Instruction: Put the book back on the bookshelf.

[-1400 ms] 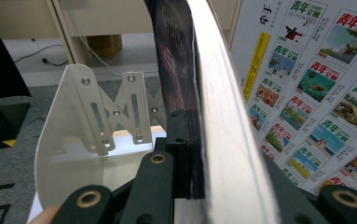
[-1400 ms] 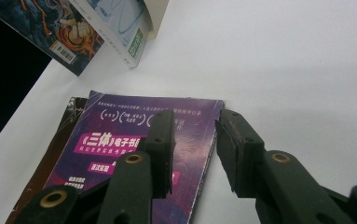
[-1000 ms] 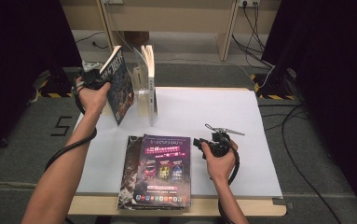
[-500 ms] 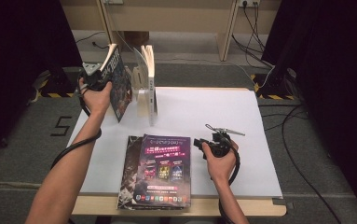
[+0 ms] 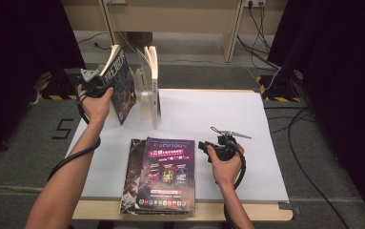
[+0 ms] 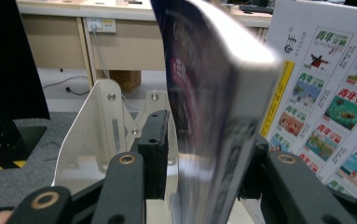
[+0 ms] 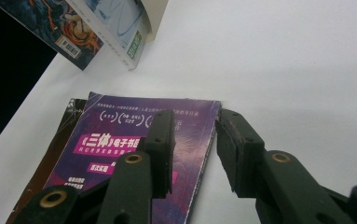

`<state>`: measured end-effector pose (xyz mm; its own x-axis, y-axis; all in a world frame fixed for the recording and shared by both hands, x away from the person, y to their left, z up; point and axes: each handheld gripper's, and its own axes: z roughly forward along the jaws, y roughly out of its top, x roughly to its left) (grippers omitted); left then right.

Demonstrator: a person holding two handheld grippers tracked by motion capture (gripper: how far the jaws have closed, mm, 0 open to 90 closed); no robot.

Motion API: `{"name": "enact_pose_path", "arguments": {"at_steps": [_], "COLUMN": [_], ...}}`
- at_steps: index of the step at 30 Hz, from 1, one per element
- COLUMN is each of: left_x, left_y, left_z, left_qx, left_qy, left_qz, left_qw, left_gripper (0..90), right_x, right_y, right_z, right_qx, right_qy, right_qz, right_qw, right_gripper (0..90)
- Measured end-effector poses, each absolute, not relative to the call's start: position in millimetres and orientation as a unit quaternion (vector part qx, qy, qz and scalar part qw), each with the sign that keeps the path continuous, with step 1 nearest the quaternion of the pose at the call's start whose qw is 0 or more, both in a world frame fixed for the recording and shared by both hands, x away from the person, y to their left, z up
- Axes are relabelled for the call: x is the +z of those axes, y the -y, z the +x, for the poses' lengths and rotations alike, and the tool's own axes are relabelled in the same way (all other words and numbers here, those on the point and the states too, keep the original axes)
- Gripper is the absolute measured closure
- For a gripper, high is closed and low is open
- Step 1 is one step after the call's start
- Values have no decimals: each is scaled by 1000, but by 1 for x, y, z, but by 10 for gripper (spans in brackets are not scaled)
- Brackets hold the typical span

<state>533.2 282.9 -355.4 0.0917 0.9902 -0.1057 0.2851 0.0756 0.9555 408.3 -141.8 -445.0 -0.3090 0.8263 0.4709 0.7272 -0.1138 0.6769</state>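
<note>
A thick dark-covered book (image 5: 121, 90) stands tilted on the white table, left of a white metal bookend (image 5: 144, 95). My left gripper (image 5: 105, 86) reaches it from the left. In the left gripper view the book (image 6: 218, 93) rises between the jaws, which have just been opening. The left pad (image 6: 155, 149) stands a little off the cover, so the gripper (image 6: 204, 140) is open. My right gripper (image 5: 204, 144) is open too and straddles the right edge of a purple book (image 7: 134, 140); one finger is over the cover and the other over the table.
A white-covered book (image 5: 152, 76) stands upright against the bookend's right side, its back cover with small pictures (image 6: 334, 93) close by. The purple book (image 5: 167, 174) lies on a darker one (image 5: 131, 176) at the table's front edge. Bare white tabletop (image 5: 228, 114) lies to the right.
My left hand and the dark book have shifted only slightly beside the bookend. The right hand has kept still.
</note>
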Motion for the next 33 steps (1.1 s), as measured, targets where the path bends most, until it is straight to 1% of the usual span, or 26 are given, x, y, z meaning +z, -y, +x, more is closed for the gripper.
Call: {"name": "enact_pose_path", "arguments": {"at_steps": [6,10,17,24,33], "left_x": [-359,-358,-361,-362,-373], "left_y": [-287,-287,-287,-286,-283], "left_z": [529,526,519,511,502], "left_qx": [365,362,339,334,316], "left_qy": [-565,-569,-577,-581,-588], "left_qz": [571,571,569,566,572], "left_qw": [471,467,478,480,476], "left_gripper": [605,575,542,503,471], "right_x": [-446,-446,-446,-445,-444], "right_y": [141,140,141,140,132], "right_z": [408,408,408,408,411], "right_qx": [462,461,461,459,457], "right_qy": [-665,-666,-667,-669,-672], "right_qz": [584,583,583,583,580], "right_qw": [52,53,53,51,49], "right_gripper": [664,663,662,660,657]}}
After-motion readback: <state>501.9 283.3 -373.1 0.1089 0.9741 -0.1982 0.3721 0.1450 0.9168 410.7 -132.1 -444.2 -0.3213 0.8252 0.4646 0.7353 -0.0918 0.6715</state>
